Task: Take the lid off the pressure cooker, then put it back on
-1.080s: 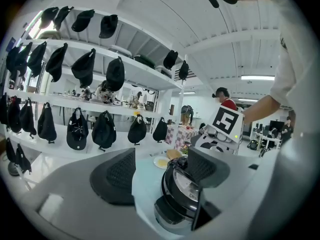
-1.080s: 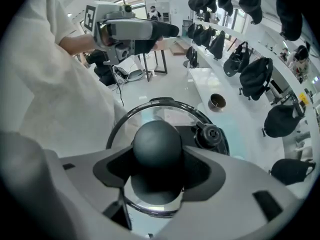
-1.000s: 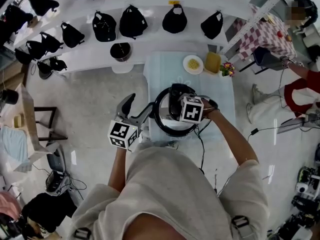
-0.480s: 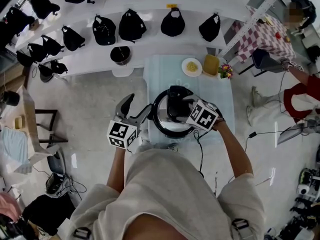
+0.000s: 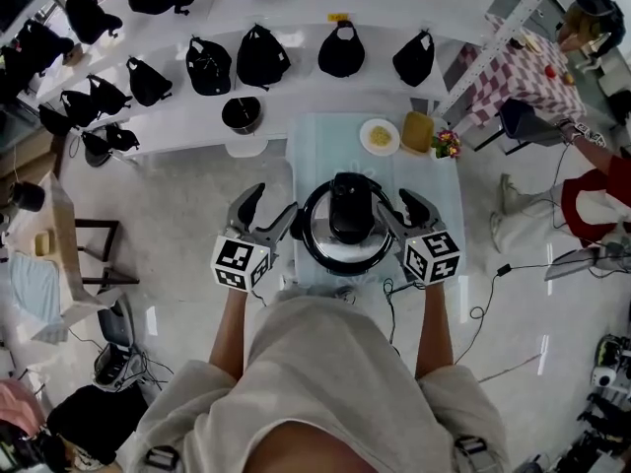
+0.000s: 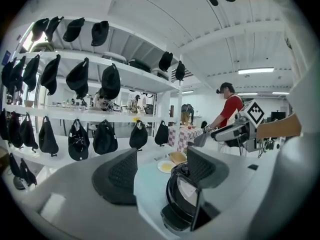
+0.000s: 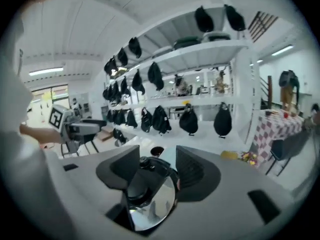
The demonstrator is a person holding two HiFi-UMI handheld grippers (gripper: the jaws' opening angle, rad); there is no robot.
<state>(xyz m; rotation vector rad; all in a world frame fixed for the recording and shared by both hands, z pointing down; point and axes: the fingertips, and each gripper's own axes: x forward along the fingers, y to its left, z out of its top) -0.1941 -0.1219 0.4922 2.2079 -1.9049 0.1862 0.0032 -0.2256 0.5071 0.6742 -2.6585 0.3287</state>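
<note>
The pressure cooker [image 5: 342, 233] stands on the light blue table [image 5: 315, 141] with its shiny lid [image 5: 325, 236] and black handle [image 5: 350, 208] on top. My right gripper [image 5: 399, 212] hangs just right of the cooker, apart from the handle. Its jaws are open, have just been closing, and hold nothing. My left gripper [image 5: 264, 213] stays open just left of the pot, touching nothing. The left gripper view has the cooker [image 6: 181, 200] beyond the open left gripper [image 6: 160, 171]. The right gripper view shows the lid [image 7: 150, 204] past the open right gripper [image 7: 152, 171].
A plate of yellow food [image 5: 380, 133], a yellow container [image 5: 418, 128] and small flowers [image 5: 447, 143] sit at the table's far end. A black pot [image 5: 242, 114] rests on the curved white shelf hung with black bags. A person [image 5: 592, 180] stands at the right.
My right gripper has let go of the lid handle, rolled, and drawn back to the right of the cooker. The left gripper has stayed in place.
</note>
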